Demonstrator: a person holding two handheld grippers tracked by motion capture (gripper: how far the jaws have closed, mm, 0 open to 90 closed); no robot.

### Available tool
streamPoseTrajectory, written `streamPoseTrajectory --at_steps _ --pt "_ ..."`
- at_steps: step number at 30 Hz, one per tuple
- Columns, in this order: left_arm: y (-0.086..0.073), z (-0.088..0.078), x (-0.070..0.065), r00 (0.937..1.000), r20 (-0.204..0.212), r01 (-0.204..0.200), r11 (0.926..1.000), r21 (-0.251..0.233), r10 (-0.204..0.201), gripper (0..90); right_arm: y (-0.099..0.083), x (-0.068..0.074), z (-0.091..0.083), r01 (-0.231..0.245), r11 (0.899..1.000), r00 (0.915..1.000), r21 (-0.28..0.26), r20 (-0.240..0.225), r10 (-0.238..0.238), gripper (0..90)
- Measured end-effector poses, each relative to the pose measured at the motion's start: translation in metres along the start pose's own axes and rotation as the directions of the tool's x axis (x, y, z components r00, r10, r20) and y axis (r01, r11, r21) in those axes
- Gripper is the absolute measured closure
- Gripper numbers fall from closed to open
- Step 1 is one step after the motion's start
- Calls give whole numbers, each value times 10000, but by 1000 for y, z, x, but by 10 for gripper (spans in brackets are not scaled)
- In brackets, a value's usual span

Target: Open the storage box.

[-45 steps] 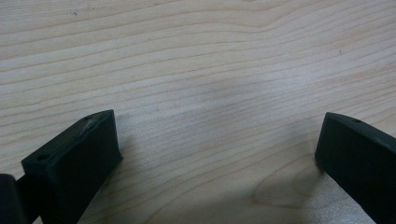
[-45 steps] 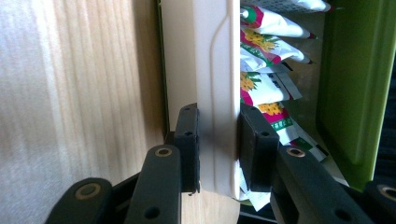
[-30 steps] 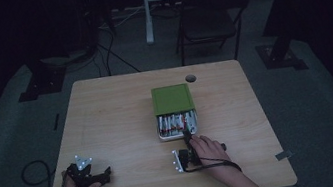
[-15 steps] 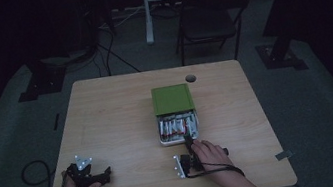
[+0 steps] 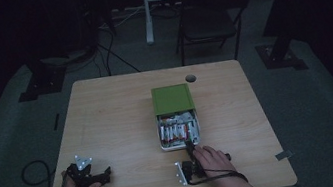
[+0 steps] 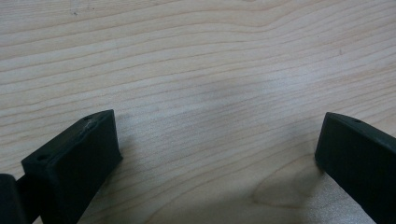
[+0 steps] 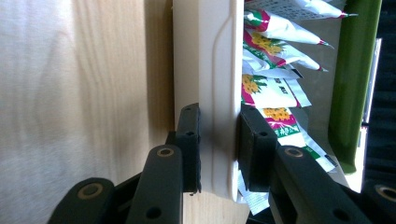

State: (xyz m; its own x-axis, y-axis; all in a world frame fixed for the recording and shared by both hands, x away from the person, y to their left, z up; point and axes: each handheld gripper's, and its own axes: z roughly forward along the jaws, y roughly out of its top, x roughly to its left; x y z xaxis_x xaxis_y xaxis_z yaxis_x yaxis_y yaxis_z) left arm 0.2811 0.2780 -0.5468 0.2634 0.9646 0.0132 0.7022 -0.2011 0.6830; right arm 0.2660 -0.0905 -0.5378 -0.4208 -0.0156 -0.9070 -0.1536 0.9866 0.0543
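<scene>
Box (image 5: 178, 131) drawn nearer the surface's near edge. Our right tool (image 7: 219, 149) clamps its front wall; left tool (image 6: 215, 154) released, idle. Next: keep pulling gently.

The table (image 5: 120, 131) is light wood with wavy grain lines, smooth and a little shiny. The box (image 7: 212, 70) near its front edge has a cream wall that looks like smooth, matt plastic, and its lid (image 5: 171, 99) is plain green, while the packets (image 7: 268, 91) inside look like shiny, crinkly paper or foil printed white, pink and yellow. The right gripper (image 7: 218, 149) and the left gripper (image 6: 219, 154) have black jaws that look like dull, hard plastic.
</scene>
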Motion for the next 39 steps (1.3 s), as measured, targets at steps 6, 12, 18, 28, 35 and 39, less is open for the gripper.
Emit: streamPoseTrajectory --at_steps 6,12,18,28,35,39 --pt "0 0 0 10000 -3 2 10000 2 -2 4 1 5 -8 -34 9999 9999 -127 -116 33 727" --pt "0 0 0 10000 -3 3 10000 2 -3 4 0 9 -16 -23 9998 9995 -208 -317 16 729" --pt "0 0 0 10000 0 0 10000 4 0 4 0 11 -19 -113 9996 9992 -267 -381 102 729" --pt "0 0 0 10000 -4 2 10000 4 -2 4 -3 12 -26 -60 9991 9988 -416 -479 40 729" --pt "0 0 0 10000 -3 2 10000 2 -2 4 -3 14 -31 -105 9985 9984 -546 -568 74 729" --pt "0 0 0 10000 -1 -2 10000 4 2 4 -3 14 -33 -171 9980 9979 -611 -636 132 728"
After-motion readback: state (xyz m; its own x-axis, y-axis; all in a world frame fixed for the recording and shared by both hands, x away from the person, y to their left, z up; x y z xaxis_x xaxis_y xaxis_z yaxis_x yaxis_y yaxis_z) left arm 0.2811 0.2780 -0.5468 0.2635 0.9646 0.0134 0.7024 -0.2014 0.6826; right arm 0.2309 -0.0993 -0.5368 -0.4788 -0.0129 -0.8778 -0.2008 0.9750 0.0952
